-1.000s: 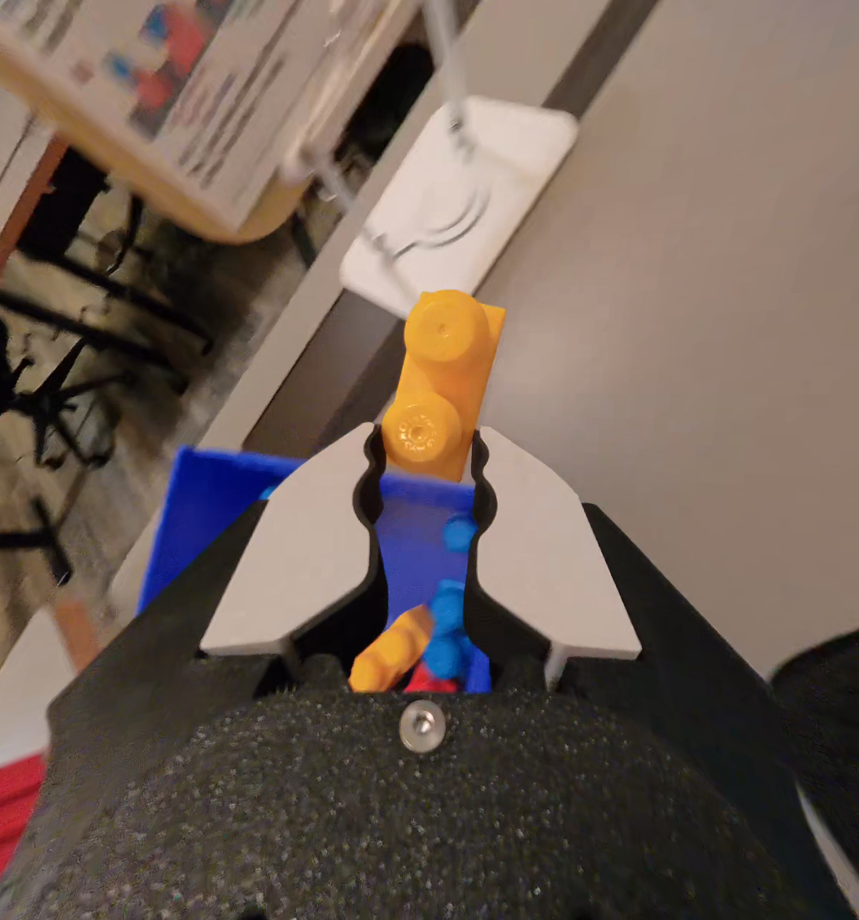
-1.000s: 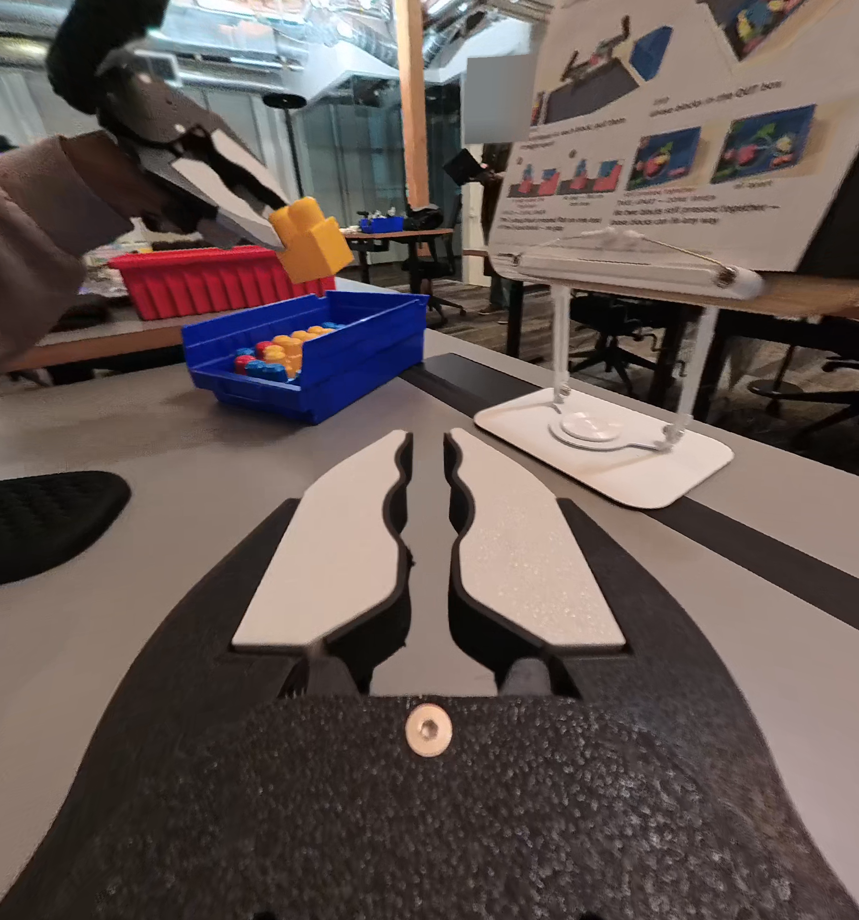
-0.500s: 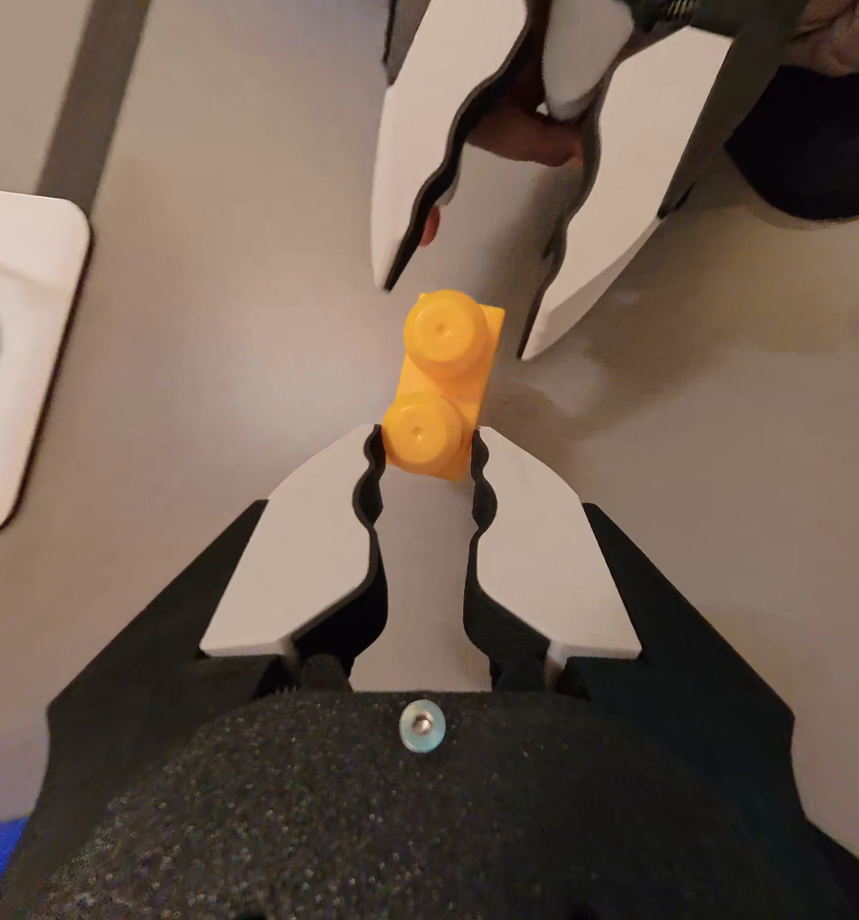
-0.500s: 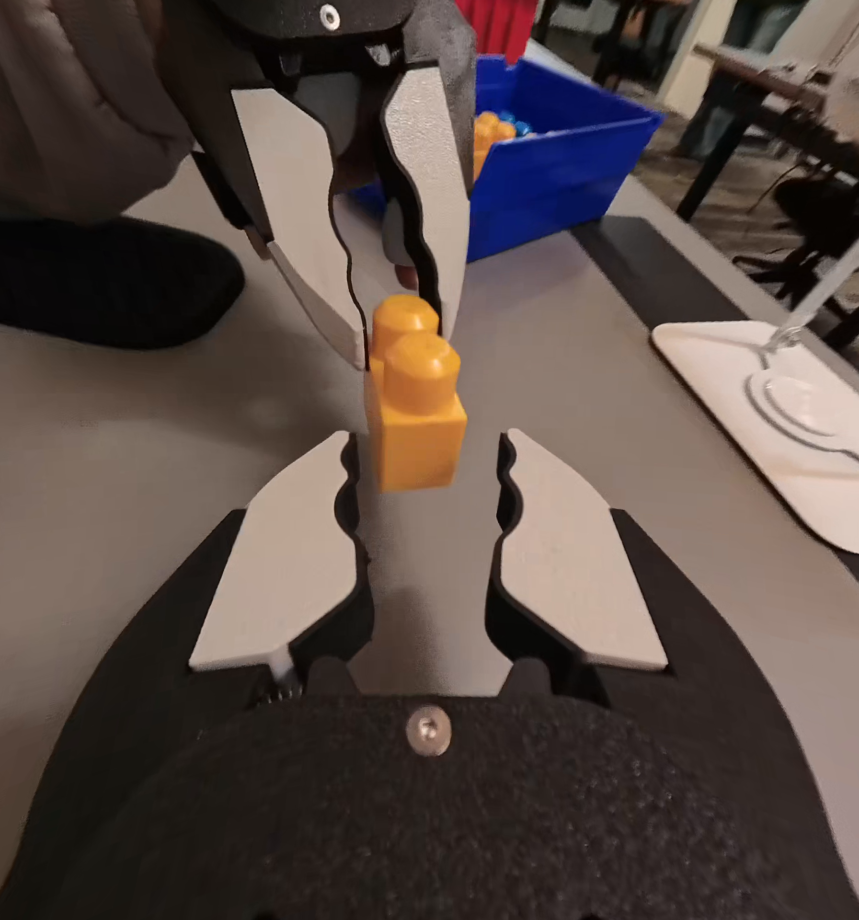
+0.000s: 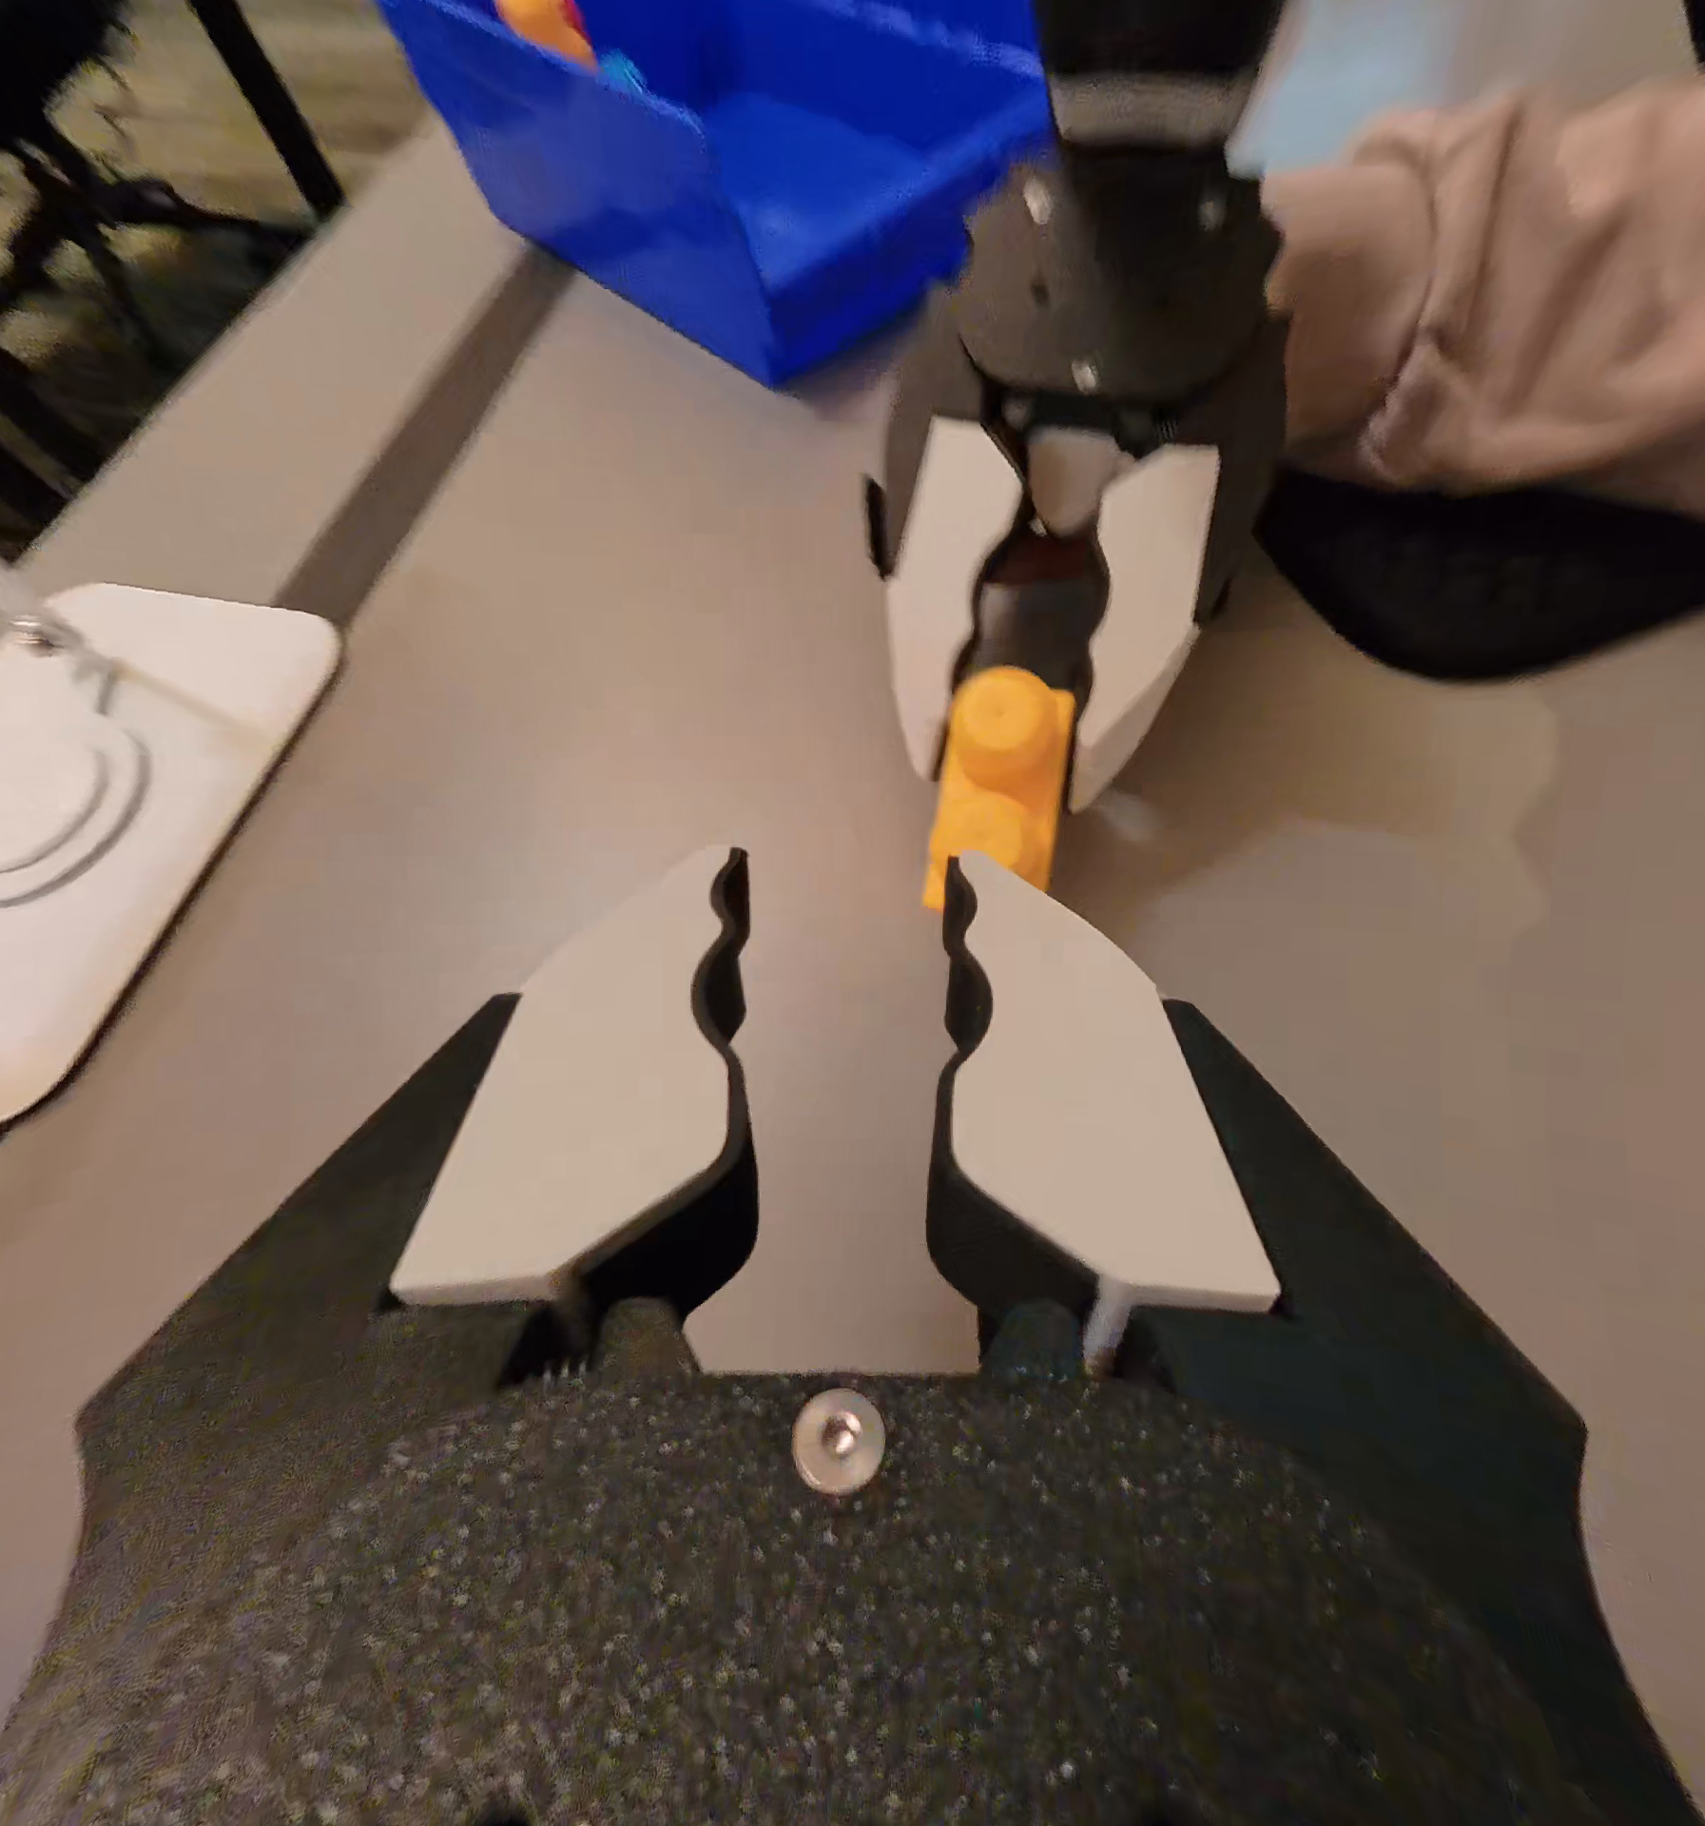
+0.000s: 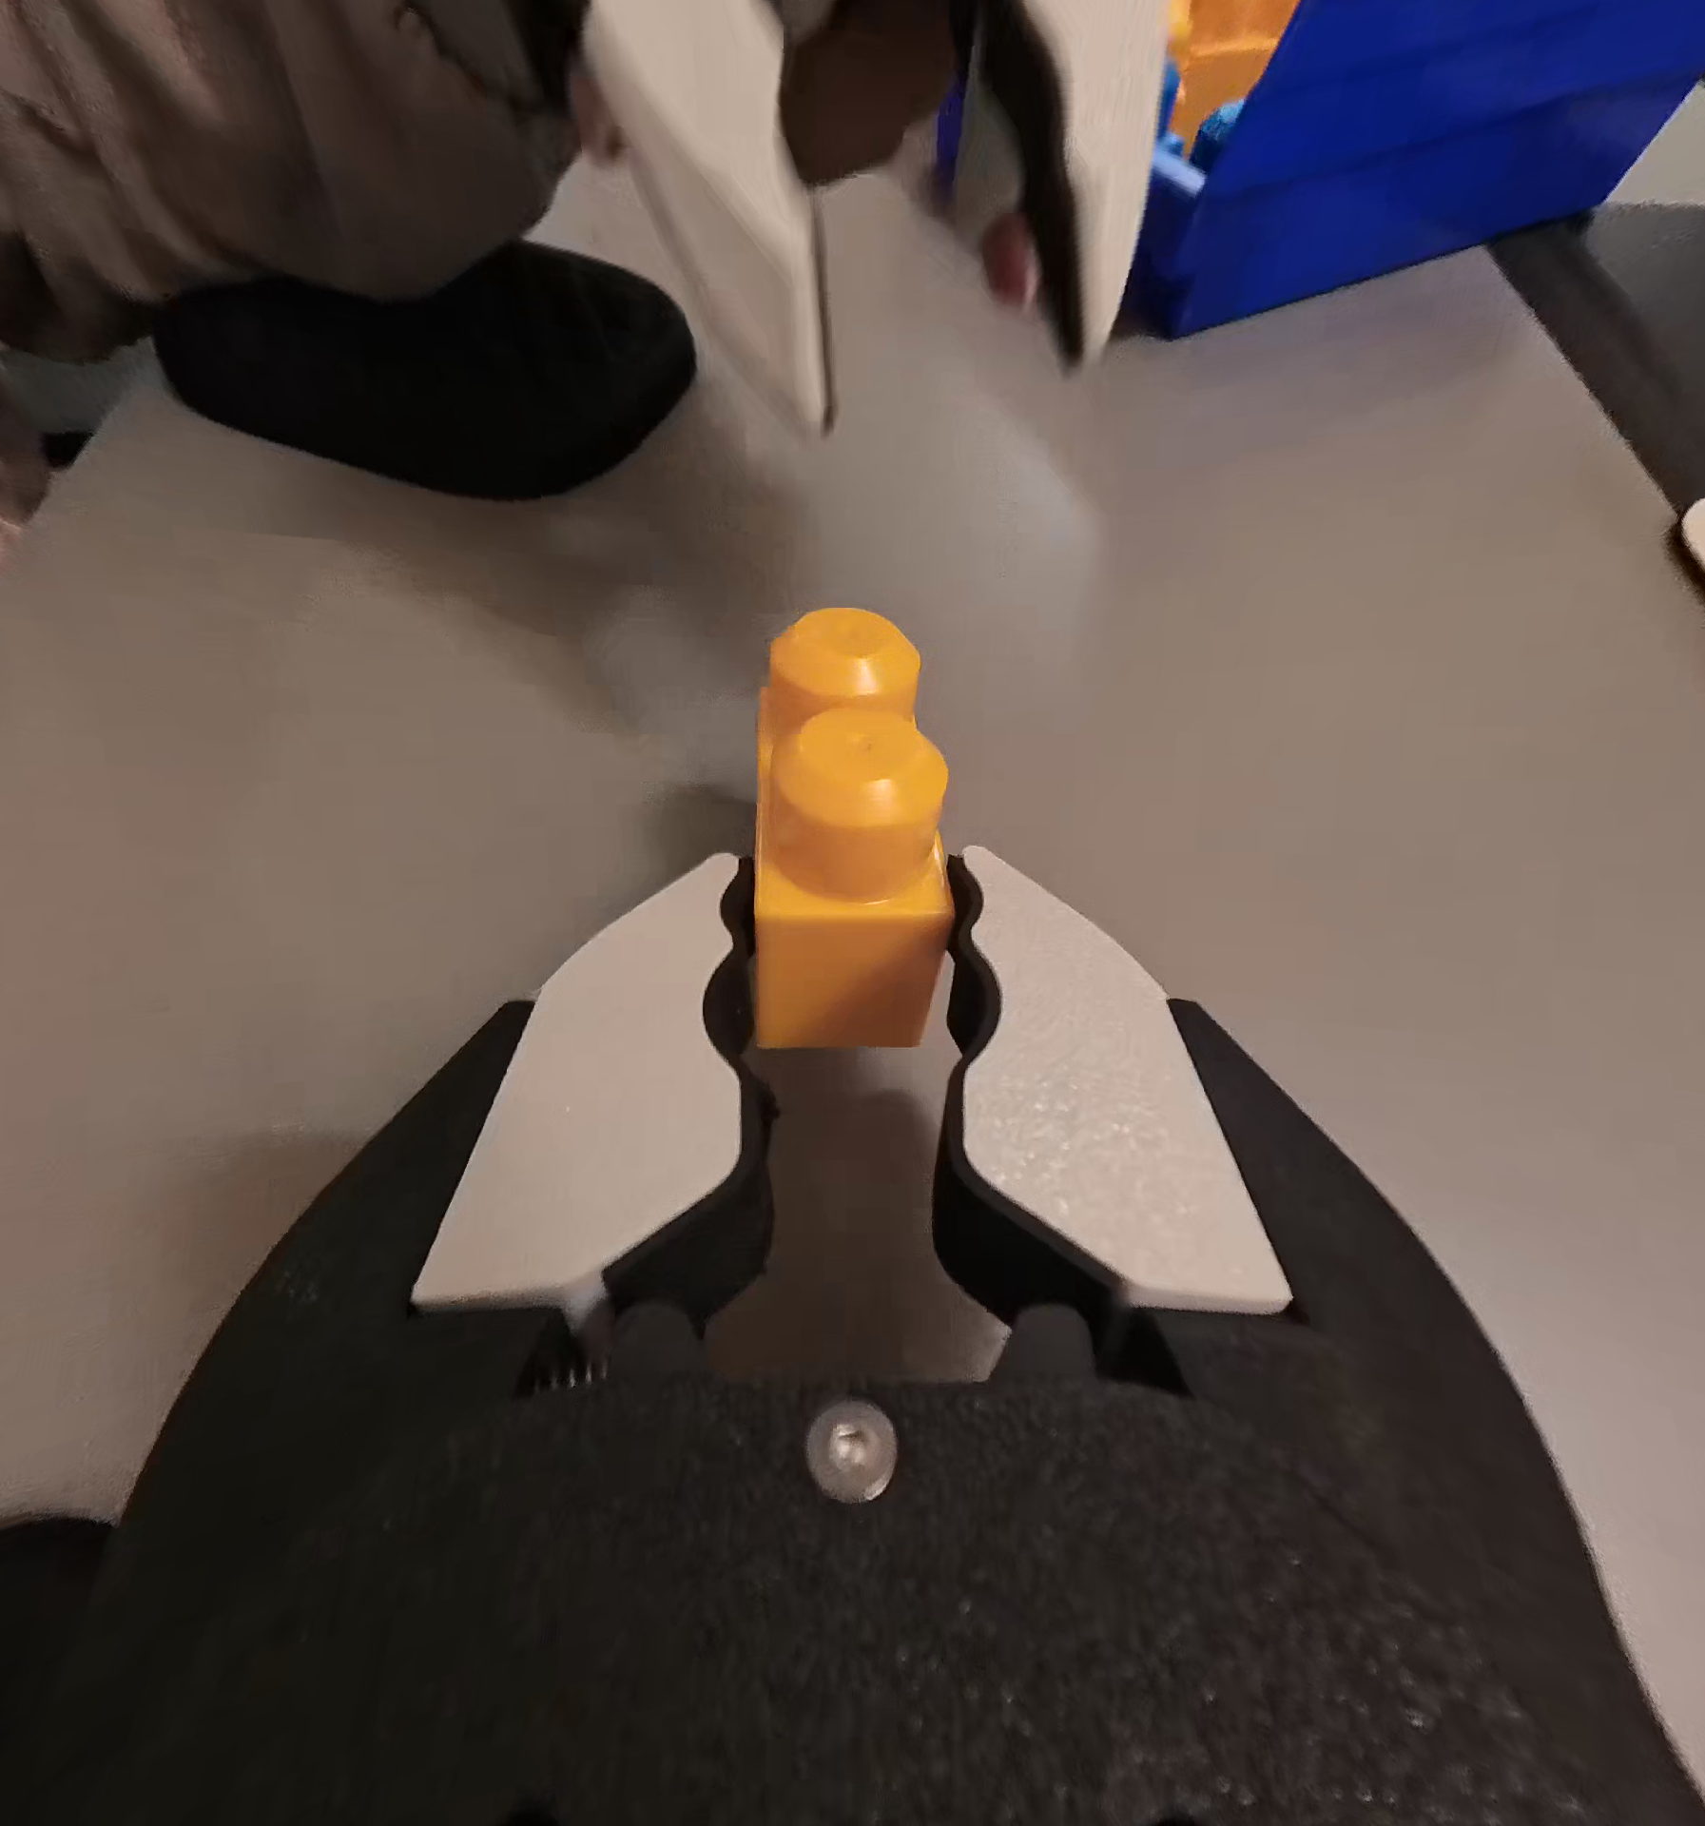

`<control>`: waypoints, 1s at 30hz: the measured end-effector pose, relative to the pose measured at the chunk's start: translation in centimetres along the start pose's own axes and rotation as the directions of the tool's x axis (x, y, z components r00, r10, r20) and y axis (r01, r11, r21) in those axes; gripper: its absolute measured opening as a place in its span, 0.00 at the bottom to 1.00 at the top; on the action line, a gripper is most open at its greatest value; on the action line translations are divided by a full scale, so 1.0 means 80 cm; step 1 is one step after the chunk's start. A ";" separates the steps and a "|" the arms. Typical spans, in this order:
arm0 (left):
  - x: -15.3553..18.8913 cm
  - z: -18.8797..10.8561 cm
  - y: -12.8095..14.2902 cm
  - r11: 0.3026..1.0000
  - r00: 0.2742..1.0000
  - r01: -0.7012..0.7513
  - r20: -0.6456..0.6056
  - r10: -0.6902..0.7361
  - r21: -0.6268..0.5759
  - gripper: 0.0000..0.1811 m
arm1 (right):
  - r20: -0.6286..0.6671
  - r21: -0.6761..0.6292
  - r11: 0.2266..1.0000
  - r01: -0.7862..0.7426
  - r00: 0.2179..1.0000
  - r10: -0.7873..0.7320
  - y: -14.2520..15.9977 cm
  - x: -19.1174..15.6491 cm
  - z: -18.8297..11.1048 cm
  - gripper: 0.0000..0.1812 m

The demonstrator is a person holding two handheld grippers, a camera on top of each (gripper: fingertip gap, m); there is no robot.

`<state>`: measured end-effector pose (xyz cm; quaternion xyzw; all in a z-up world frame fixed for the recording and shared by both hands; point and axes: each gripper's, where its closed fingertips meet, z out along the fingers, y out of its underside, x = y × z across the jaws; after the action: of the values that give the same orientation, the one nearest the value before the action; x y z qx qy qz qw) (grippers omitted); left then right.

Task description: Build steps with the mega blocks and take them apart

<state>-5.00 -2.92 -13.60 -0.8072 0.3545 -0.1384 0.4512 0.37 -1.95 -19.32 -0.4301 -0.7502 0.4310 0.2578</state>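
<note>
Left wrist view: my left gripper has let go, jaws apart and empty; the orange two-stud plastic block, centre frame, now sits clamped in the right gripper. Handover done. Blue plastic bin, top, holds blocks.

Right wrist view: right jaws grip the block on the grey counter; bin upper right, orange and blue blocks inside.

You have two hand-held grippers, one orange block between them, one blue bin of blocks, and one white stand base.
</note>
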 end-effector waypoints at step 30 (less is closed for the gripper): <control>-0.225 -0.280 0.134 0.967 0.757 0.251 0.630 -0.171 -0.040 0.22 | -0.130 0.389 0.912 -0.130 0.972 0.195 -0.059 0.056 -0.072 0.25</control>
<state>-34.73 -8.14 -8.27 -0.8682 0.1002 0.1072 0.4741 0.51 3.14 -12.32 -0.4678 -0.5905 0.5499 0.3605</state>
